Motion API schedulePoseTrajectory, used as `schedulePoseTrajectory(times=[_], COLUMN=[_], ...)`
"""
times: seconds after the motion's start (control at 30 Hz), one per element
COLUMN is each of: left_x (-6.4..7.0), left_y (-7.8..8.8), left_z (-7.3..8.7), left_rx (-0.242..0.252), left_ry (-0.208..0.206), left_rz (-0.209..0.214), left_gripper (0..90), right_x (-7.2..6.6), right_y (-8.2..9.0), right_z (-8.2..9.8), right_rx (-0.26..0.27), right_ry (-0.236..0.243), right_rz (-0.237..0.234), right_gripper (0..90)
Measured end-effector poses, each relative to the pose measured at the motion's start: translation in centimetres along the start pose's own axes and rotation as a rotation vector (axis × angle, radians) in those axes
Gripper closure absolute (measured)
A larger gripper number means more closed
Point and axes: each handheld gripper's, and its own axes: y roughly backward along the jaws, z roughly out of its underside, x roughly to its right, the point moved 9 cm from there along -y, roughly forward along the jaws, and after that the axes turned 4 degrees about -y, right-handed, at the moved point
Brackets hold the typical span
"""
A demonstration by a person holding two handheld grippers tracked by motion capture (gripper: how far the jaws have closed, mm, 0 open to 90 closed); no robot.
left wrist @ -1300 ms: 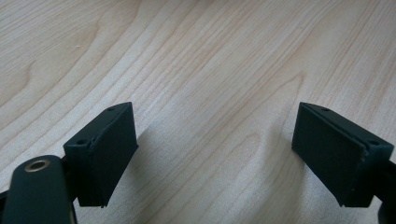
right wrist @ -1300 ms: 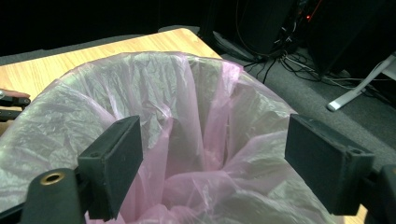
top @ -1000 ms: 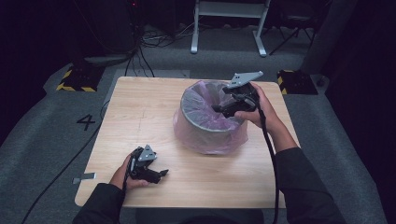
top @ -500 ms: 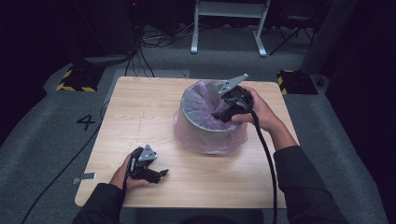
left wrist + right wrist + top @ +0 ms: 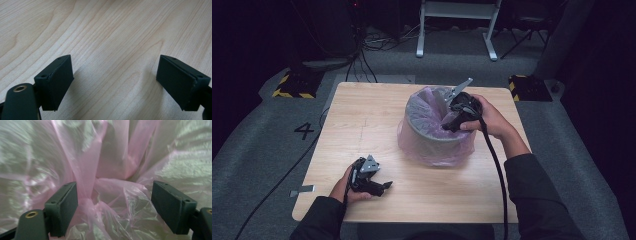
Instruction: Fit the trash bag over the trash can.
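Where bin gapes, pink liner crumpled, seemingly knotted.

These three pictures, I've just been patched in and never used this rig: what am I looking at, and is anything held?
A person works a hand-held two-jaw gripper in each hand. The high view looks down on a wooden table. On it stands a grey bin lined with a pink plastic bag. The right gripper reaches into the bin; its own camera shows open jaws with bunched bag film between them, not clamped. The left gripper rests low over bare wood, jaws open, holding nothing.
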Motion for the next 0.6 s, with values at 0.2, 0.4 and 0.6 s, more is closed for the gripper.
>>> schedulePoseTrajectory(times=[0.2,0.4,0.6], left_x=[0.0,0.0,0.0], left_y=[0.0,0.0,0.0], left_z=[0.0,0.0,0.0], left_rx=[0.0,0.0,0.0], left_ry=[0.0,0.001,0.0], left_rz=[-0.001,-0.001,-0.001], left_gripper=[13.9,13.9,13.9], right_x=[0.4,0.5,0.5], right_y=[-0.5,-0.9,-1.2], right_z=[0.4,0.6,0.8], right_rx=[-0.053,-0.114,-0.168], right_ry=[-0.004,0.018,0.035], right_rz=[0.013,0.031,0.052], right_gripper=[21.0,21.0,21.1])
